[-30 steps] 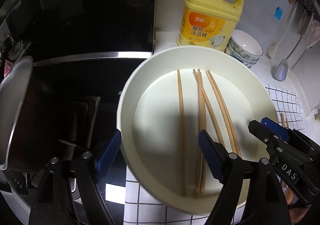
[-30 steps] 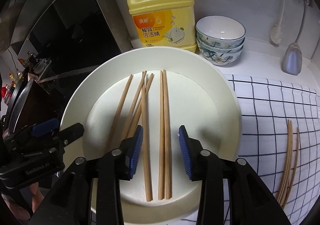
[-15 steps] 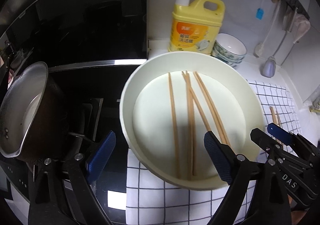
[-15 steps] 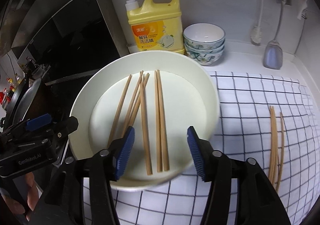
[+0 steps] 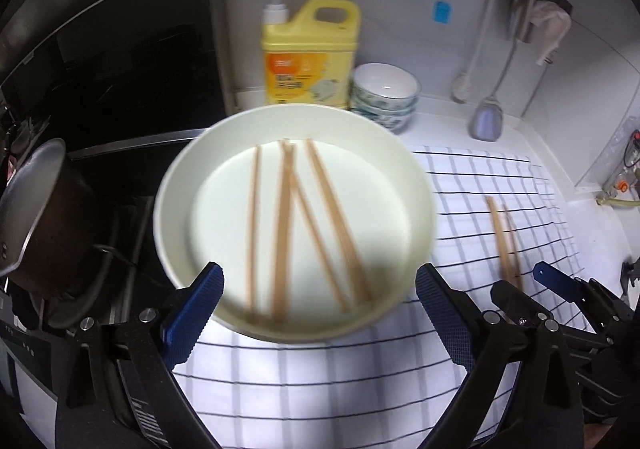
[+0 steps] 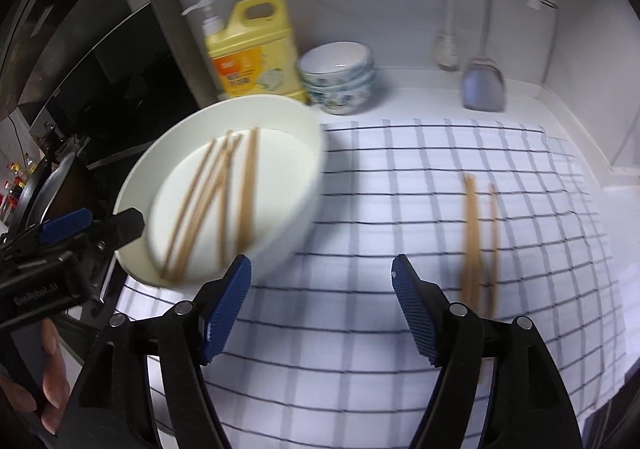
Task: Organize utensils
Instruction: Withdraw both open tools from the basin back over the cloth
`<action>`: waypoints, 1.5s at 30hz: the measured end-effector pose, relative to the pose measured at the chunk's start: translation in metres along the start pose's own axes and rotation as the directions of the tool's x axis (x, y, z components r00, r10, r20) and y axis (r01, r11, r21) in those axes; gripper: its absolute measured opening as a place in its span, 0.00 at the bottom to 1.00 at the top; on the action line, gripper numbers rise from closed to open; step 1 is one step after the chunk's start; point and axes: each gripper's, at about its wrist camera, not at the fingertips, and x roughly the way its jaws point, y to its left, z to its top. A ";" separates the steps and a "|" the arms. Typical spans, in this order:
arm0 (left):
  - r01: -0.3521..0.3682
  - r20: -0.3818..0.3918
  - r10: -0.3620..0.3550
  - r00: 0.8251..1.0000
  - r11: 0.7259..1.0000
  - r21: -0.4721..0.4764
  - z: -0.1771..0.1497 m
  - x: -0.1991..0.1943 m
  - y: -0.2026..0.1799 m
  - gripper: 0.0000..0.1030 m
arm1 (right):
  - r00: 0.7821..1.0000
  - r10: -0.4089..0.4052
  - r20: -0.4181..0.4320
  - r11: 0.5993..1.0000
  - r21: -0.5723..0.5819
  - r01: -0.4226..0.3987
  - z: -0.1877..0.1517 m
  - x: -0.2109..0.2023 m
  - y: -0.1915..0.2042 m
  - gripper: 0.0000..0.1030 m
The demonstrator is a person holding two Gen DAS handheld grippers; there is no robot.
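So we've got the white counter (image 5: pixel 580 225) filling the right side of both views, with a checked cloth (image 5: pixel 320 369) spread over most of it. Sitting on the cloth's left edge, middle of the left wrist frame, is a big white plate (image 5: pixel 416 185) with several wooden chopsticks (image 5: pixel 280 233) lying loose inside it, two of them crossing near the top. A few more chopsticks (image 6: pixel 474 237) lie on the bare cloth, right of centre in the right wrist view, well apart from the plate. Upper middle there's a yellow soap jug (image 5: pixel 308 61) with a stack of bowls (image 5: pixel 384 93) just beside it, and a metal pot (image 5: pixel 36 209) at the far left. Our left tool (image 5: pixel 320 313) has its jaws wide apart, nothing between them, just opened up more. Our right tool (image 6: pixel 322 301) is likewise apart over the cloth, also just been opening, gripping nothing
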 end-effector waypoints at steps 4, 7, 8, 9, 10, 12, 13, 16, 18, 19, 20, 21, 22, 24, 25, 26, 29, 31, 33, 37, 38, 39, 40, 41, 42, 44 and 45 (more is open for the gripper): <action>0.011 -0.014 -0.011 1.000 0.999 -0.032 -0.011 -0.001 -0.034 0.92 | 1.000 -0.012 0.001 1.000 0.012 0.012 -0.010 -0.013 -0.049 0.68; -0.035 -0.019 0.034 0.999 0.999 -0.038 -0.022 -0.003 -0.061 0.92 | 1.000 -0.015 0.002 1.000 0.009 0.015 -0.016 -0.018 -0.082 0.68; -0.049 -0.020 0.049 0.999 0.998 -0.037 -0.025 -0.004 -0.070 0.92 | 1.000 -0.010 -0.005 1.000 0.007 0.010 -0.018 -0.018 -0.093 0.68; -0.057 -0.021 0.056 0.998 0.998 -0.039 -0.027 -0.005 -0.076 0.92 | 1.000 -0.007 -0.010 1.000 0.006 0.007 -0.018 -0.018 -0.100 0.68; -0.061 -0.022 0.060 0.998 0.997 -0.043 -0.029 -0.006 -0.083 0.92 | 1.000 -0.007 -0.015 1.000 0.004 0.007 -0.020 -0.017 -0.109 0.68; -0.061 -0.028 0.060 0.998 0.997 -0.042 -0.031 -0.006 -0.095 0.92 | 1.000 -0.011 -0.023 1.000 0.009 0.011 -0.022 -0.016 -0.123 0.68; -0.061 -0.029 0.060 0.998 0.998 -0.035 -0.031 -0.006 -0.101 0.92 | 1.000 -0.011 -0.025 1.000 0.015 0.011 -0.022 -0.016 -0.127 0.68; -0.054 -0.023 0.054 0.998 0.999 -0.001 -0.030 -0.003 -0.117 0.92 | 0.999 -0.023 -0.028 0.999 0.044 0.025 -0.025 -0.013 -0.141 0.68; -0.026 -0.017 0.027 0.999 0.999 0.025 -0.029 0.004 -0.126 0.93 | 0.999 -0.043 -0.025 0.997 0.059 0.045 -0.028 -0.008 -0.147 0.68; -0.013 -0.012 0.013 1.000 0.999 0.037 -0.029 0.009 -0.129 0.93 | 0.998 -0.061 -0.022 0.996 0.060 0.062 -0.029 -0.004 -0.149 0.68; -0.004 -0.008 0.005 1.000 0.999 0.050 -0.029 0.015 -0.132 0.93 | 0.997 -0.077 -0.024 0.995 0.058 0.079 -0.030 0.000 -0.150 0.68; 0.001 -0.012 0.000 1.000 0.998 0.064 -0.029 0.022 -0.136 0.93 | 0.994 -0.101 -0.032 0.993 0.062 0.102 -0.032 0.006 -0.152 0.68; 0.012 -0.018 -0.010 1.000 0.997 0.075 -0.029 0.028 -0.139 0.93 | 0.994 -0.106 -0.034 0.992 0.068 0.109 -0.033 0.010 -0.154 0.68; 0.033 -0.016 -0.032 0.999 0.995 0.098 -0.029 0.042 -0.146 0.93 | 0.992 -0.125 -0.035 0.989 0.076 0.127 -0.036 0.020 -0.158 0.68; 0.032 -0.012 -0.031 0.999 0.994 0.107 -0.029 0.048 -0.148 0.93 | 0.990 -0.136 -0.040 0.987 0.077 0.139 -0.038 0.026 -0.161 0.68; 0.032 -0.012 -0.031 0.999 0.993 0.114 -0.030 0.055 -0.151 0.93 | 0.990 -0.137 -0.041 0.987 0.080 0.140 -0.039 0.031 -0.163 0.68; 0.047 -0.022 -0.045 0.999 0.993 0.110 -0.031 0.069 -0.156 0.93 | 0.990 -0.135 -0.043 0.986 0.097 0.138 -0.041 0.045 -0.168 0.68; 0.060 -0.021 -0.058 0.998 0.993 0.103 -0.034 0.076 -0.159 0.93 | 0.991 -0.132 -0.030 0.986 0.099 0.134 -0.043 0.049 -0.168 0.68; 0.056 -0.024 -0.054 0.998 0.992 0.116 -0.036 0.082 -0.163 0.93 | 0.992 -0.126 -0.017 0.988 0.093 0.127 -0.044 0.055 -0.167 0.68; 0.054 -0.011 -0.053 0.999 0.991 0.126 -0.040 0.091 -0.166 0.93 | 0.991 -0.135 0.012 0.988 0.075 0.134 -0.047 0.061 -0.163 0.68; 0.051 -0.006 -0.050 0.999 0.991 0.124 -0.041 0.093 -0.166 0.93 | 0.990 -0.141 0.014 0.988 0.073 0.140 -0.049 0.063 -0.163 0.68; 0.051 -0.002 -0.051 0.999 0.991 0.120 -0.042 0.094 -0.166 0.93 | 0.990 -0.143 0.013 0.987 0.072 0.141 -0.049 0.064 -0.163 0.68; 0.051 -0.002 -0.051 0.999 0.992 0.115 -0.042 0.095 -0.166 0.93 | 0.990 -0.141 0.017 0.988 0.072 0.139 -0.050 0.064 -0.163 0.68; 0.053 -0.003 -0.053 0.999 0.992 0.110 -0.043 0.096 -0.166 0.93 | 0.990 -0.139 0.023 0.988 0.068 0.137 -0.050 0.064 -0.161 0.68; 0.056 -0.005 -0.056 0.998 0.993 0.105 -0.044 0.097 -0.166 0.93 | 0.990 -0.140 0.023 0.989 0.060 0.139 -0.050 0.064 -0.160 0.68; 0.058 -0.008 -0.058 0.998 0.993 0.101 -0.045 0.098 -0.166 0.93 | 0.989 -0.147 0.017 0.988 0.045 0.146 -0.050 0.067 -0.158 0.68; 0.060 -0.009 -0.059 0.998 0.993 0.100 -0.045 0.099 -0.166 0.93 | 0.988 -0.152 0.017 0.988 0.042 0.151 -0.051 0.068 -0.158 0.68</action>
